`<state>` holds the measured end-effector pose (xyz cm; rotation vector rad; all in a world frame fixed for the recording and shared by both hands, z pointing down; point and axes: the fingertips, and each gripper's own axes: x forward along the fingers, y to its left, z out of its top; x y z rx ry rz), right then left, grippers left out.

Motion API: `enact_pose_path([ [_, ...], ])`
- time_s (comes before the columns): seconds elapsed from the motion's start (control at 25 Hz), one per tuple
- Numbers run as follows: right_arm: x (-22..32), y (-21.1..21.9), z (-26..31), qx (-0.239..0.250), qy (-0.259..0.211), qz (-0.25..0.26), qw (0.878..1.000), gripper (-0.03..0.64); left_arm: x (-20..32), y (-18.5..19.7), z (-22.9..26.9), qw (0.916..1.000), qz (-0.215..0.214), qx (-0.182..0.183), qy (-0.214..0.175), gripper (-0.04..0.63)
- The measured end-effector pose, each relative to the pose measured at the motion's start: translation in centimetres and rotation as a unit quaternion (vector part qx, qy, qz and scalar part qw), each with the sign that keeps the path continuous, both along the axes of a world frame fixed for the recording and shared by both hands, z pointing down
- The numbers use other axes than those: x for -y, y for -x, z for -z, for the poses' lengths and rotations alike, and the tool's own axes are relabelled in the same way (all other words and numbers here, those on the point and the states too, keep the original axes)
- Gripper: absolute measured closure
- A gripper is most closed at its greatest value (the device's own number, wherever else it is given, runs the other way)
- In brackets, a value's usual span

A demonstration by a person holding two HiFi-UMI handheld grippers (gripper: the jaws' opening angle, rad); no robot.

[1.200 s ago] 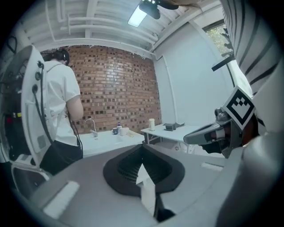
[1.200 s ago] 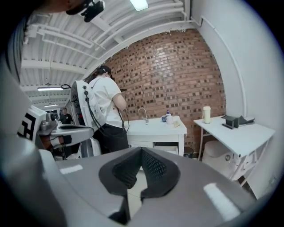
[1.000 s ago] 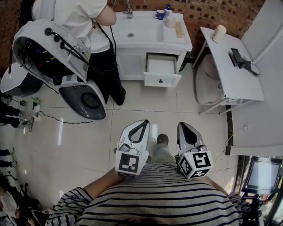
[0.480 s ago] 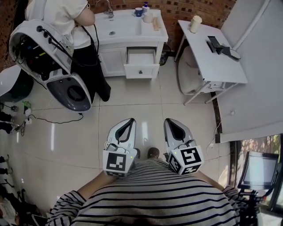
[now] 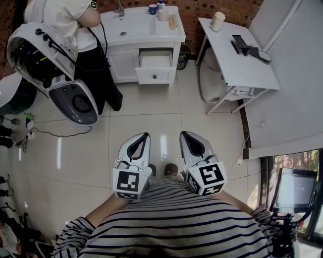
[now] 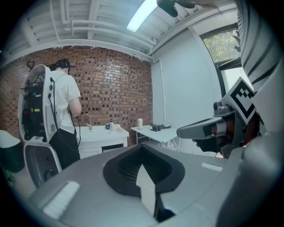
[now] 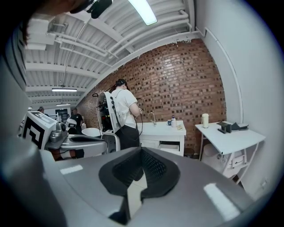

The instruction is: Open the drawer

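A: The fingers of your left gripper are pressed together with nothing between them. You hold it low in the frame, just above your striped shirt.

B: It's the same with your right gripper: the jaws are closed on each other and hold nothing. The two grippers sit side by side with their tips pointing up the frame. A shoe shows between them on the tiled floor.

A: The drawer is at the top centre of the head view, in the white vanity, under the basin top. It stands pulled out, and its front, with a small dark knob, is forward of the cabinet face.

B: You are well apart from it, with a stretch of tiled floor between your grippers and the drawer. A person in a white top stands at the vanity's left, in the upper left corner. A white table sits at the upper right.
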<state>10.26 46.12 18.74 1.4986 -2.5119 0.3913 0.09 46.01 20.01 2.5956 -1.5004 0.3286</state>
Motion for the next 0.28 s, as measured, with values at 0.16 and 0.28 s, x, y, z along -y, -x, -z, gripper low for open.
enact_pose_path([
  [0.16, 0.2, 0.6, 0.1, -0.003, -0.001, 0.01, 1.0, 0.615, 0.0, 0.4, 0.0, 1.0, 0.004, 0.001, 0.003, 0.58],
  [0.28, 0.7, 1.8, 0.2, -0.003, -0.002, 0.022, 1.0, 0.615, 0.4, 1.4, 0.2, 0.9999, 0.012, 0.004, 0.003, 0.58],
])
